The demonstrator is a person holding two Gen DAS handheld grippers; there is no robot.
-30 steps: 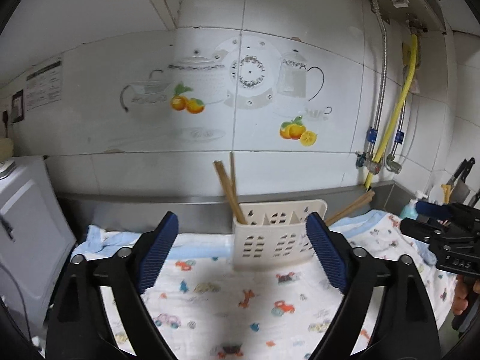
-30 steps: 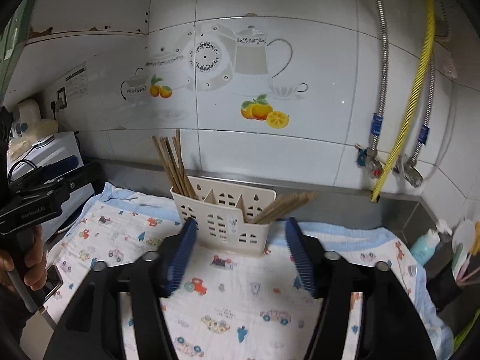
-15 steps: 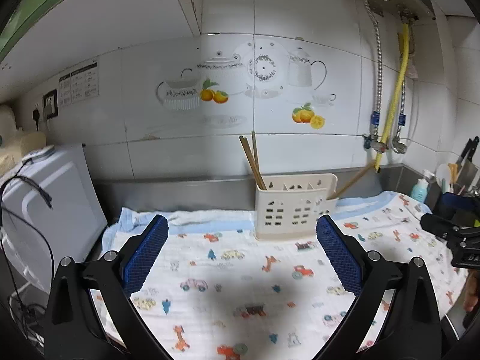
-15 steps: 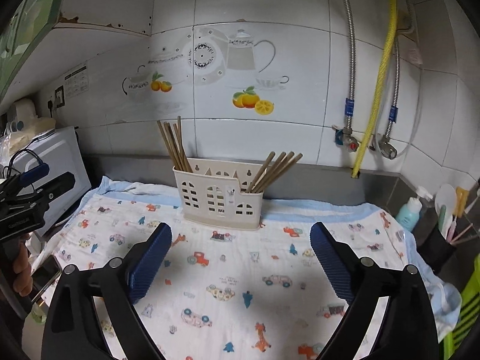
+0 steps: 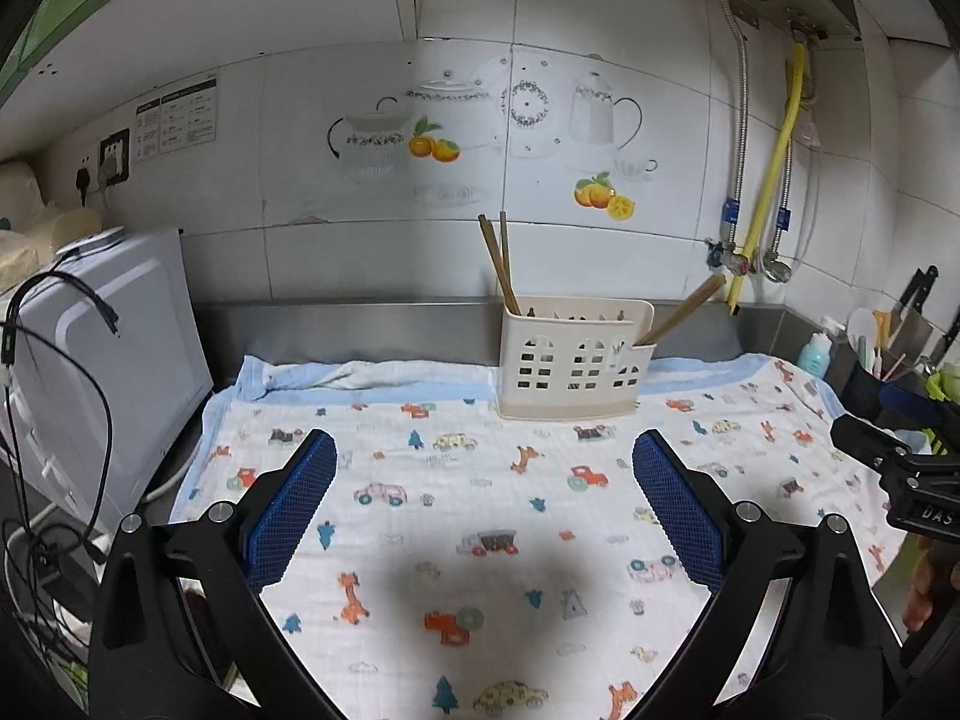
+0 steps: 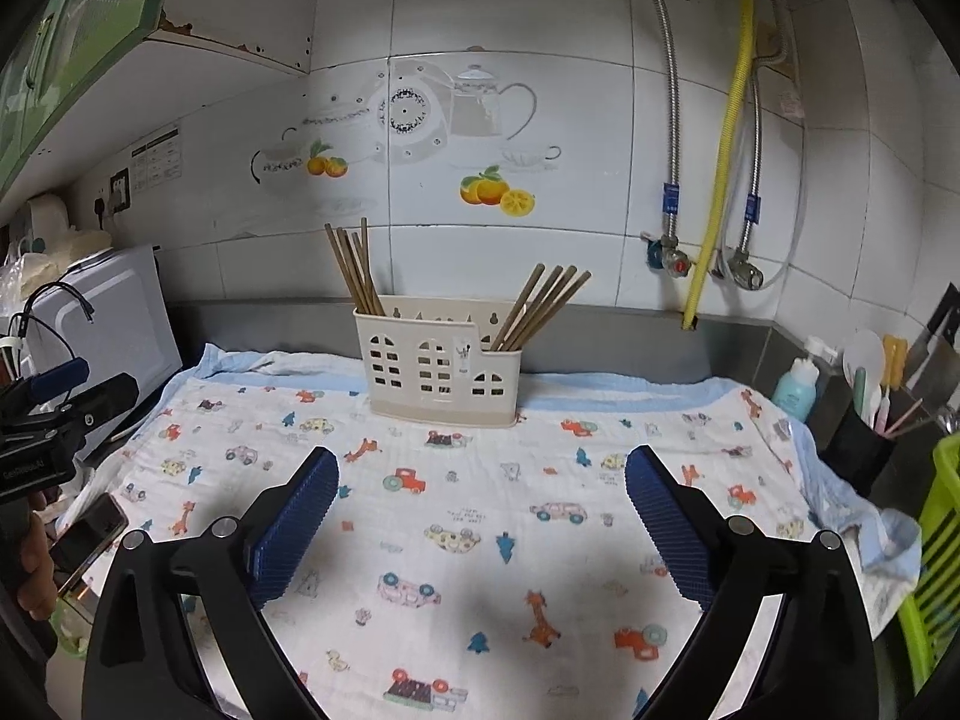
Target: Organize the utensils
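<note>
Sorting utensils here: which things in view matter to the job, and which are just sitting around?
For the job:
cream utensil caddy
chopsticks in its left end
chopsticks in its right end

Just lying about:
printed cloth
blue bottle
white appliance
black cup of tools
phone

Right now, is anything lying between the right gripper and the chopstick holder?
Nothing visible. Only bare printed cloth lies between the right gripper, whose jaws are opening with nothing between them, and the cream holder with its chopsticks.
</note>
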